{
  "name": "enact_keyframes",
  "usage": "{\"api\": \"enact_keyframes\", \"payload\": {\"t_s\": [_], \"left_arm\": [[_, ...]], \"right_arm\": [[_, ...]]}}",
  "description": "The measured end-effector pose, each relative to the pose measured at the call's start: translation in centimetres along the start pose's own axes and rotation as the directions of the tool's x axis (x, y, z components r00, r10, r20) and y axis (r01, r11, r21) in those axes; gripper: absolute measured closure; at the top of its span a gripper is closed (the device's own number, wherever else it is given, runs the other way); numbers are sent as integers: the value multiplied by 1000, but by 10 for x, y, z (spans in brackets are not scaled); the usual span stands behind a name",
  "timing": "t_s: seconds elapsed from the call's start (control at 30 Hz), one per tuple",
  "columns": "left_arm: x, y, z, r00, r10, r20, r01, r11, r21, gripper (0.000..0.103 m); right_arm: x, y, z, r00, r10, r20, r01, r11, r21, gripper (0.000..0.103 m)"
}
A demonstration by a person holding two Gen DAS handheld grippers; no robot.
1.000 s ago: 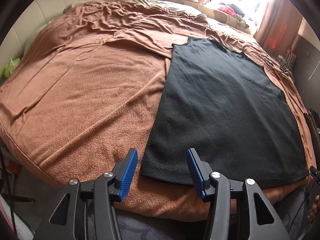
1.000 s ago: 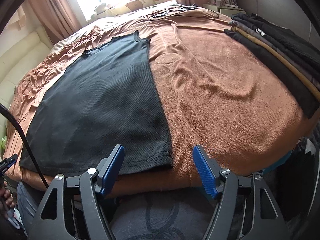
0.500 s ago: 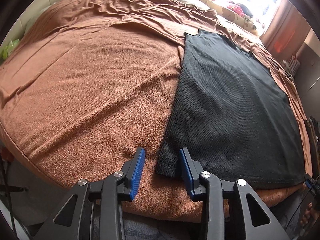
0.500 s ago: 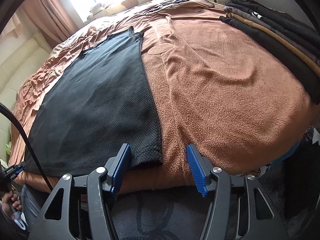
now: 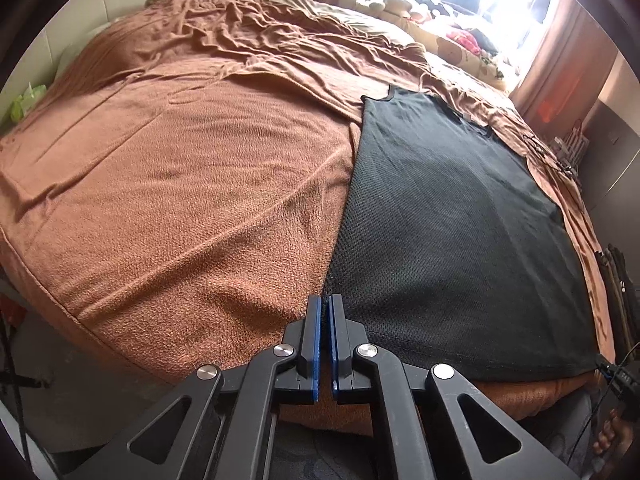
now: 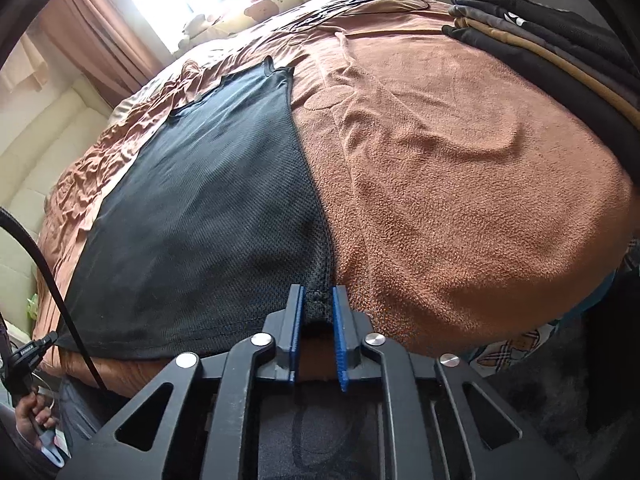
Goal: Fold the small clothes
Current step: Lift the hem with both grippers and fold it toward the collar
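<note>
Left wrist view: your left tongs point(image 5: 324, 322) have just closed on the black shirt point(image 5: 452, 224) at its hem corner near the bed point(image 5: 180, 184) edge. Your right tongs point(image 6: 319, 312) have just closed on the other hem corner, and no fold is made yet.

Shirt point(image 5: 452, 232) lying flat on blanket point(image 5: 192, 184) covering bed, hem at near edge, neck pointing toward window. Stack of folded clothes point(image 6: 560, 36) sitting right of shirt, well apart.

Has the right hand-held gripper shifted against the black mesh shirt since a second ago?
Yes. The right hand-held gripper has slid leftward onto the black mesh shirt's near corner, and its jaws have just been closing on the bunched hem.
</note>
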State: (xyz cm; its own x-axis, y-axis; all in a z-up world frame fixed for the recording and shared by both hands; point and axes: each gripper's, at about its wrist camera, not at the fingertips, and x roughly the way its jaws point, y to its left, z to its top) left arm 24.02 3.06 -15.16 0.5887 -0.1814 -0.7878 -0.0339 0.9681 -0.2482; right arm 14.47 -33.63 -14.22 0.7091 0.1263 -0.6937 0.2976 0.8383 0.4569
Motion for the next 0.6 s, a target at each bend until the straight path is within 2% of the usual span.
{"api": "enact_keyframes", "payload": {"t_s": [0.3, 0.6], "left_arm": [[-33, 8, -3, 998, -26, 60, 26, 1000, -5, 100], [-74, 21, -27, 992, -42, 118, 44, 999, -15, 100]], "right_arm": [[-35, 10, -11, 998, 36, 56, -34, 998, -45, 99], [-76, 16, -32, 993, 63, 96, -54, 994, -96, 99]]}}
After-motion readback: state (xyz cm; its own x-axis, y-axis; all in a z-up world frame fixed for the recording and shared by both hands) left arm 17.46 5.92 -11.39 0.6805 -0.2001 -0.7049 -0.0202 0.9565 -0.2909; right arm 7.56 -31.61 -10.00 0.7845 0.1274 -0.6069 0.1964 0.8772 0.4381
